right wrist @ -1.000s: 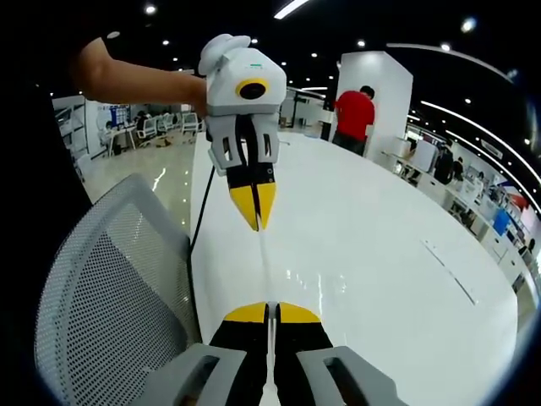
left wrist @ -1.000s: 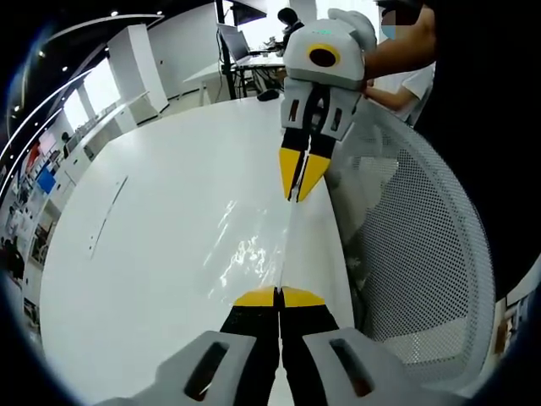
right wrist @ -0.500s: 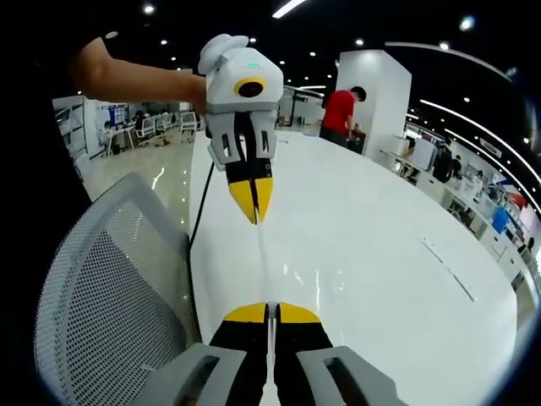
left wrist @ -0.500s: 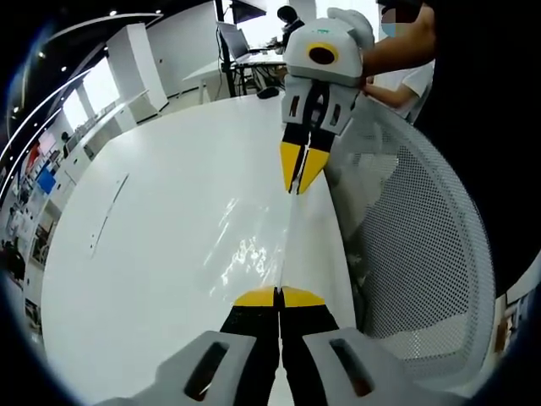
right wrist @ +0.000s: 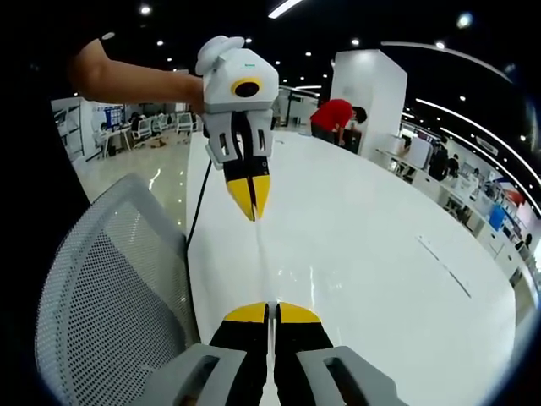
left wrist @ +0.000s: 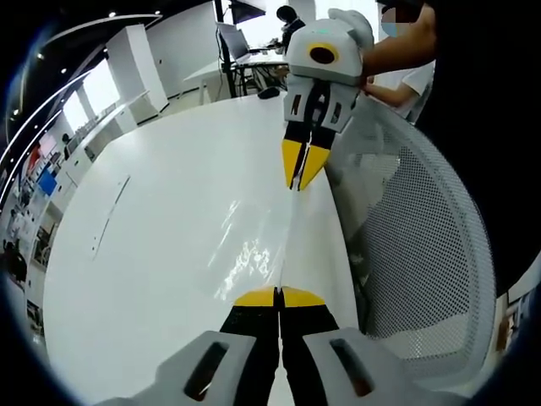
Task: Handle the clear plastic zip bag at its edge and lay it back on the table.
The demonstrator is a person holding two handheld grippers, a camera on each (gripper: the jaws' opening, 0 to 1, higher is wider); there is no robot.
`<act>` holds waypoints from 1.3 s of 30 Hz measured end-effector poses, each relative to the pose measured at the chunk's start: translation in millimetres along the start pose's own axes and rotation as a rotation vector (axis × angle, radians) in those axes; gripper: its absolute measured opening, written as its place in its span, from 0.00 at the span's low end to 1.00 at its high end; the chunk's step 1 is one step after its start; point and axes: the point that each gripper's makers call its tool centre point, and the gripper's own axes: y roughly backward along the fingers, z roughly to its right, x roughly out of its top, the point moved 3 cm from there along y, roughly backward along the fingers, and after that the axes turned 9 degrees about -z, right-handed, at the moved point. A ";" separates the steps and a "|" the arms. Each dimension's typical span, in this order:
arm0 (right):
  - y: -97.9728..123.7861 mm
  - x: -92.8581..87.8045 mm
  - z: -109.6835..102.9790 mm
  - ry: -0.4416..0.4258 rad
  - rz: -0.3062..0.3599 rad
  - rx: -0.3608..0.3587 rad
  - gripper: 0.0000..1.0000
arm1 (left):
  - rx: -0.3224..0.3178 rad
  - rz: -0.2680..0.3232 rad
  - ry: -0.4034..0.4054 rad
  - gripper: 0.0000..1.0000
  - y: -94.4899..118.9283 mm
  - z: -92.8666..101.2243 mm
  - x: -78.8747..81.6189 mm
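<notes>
White counter (left wrist: pixel 152 254) under office lights carries nothing yet of the clear zip bag (left wrist: pixel 283 241), stretched taut above it between left gripper (left wrist: pixel 278 297) and right gripper (right wrist: pixel 272 312), each pinching one edge, slightly farther apart than before, lowering pending.

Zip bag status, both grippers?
Left hand-held gripper and right hand-held gripper shut on zip bag edge. Bag stretched between them above white table. Mesh chair alongside.

The zip bag (left wrist: pixel 254 245) is stretching between the left gripper (left wrist: pixel 278 296) and the right gripper (left wrist: pixel 300 184) above the table (left wrist: pixel 152 254), along the edge nearest the mesh chair (left wrist: pixel 423 254) standing beside it.
</notes>
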 end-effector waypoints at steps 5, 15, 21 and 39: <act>-0.9 0.0 -1.6 0.000 0.002 0.004 0.00 | 0.002 0.001 0.006 0.00 0.2 1.2 -1.0; 1.5 -0.3 -0.6 0.003 0.004 0.003 0.00 | -0.003 0.006 0.006 0.00 0.5 0.6 1.3; 1.8 -1.3 -1.0 -0.002 0.005 0.004 0.00 | -0.003 0.005 0.003 0.00 0.1 0.1 1.5; 1.5 -3.5 -2.5 -0.009 0.007 0.006 0.00 | -0.004 0.001 0.009 0.00 1.7 0.8 -0.8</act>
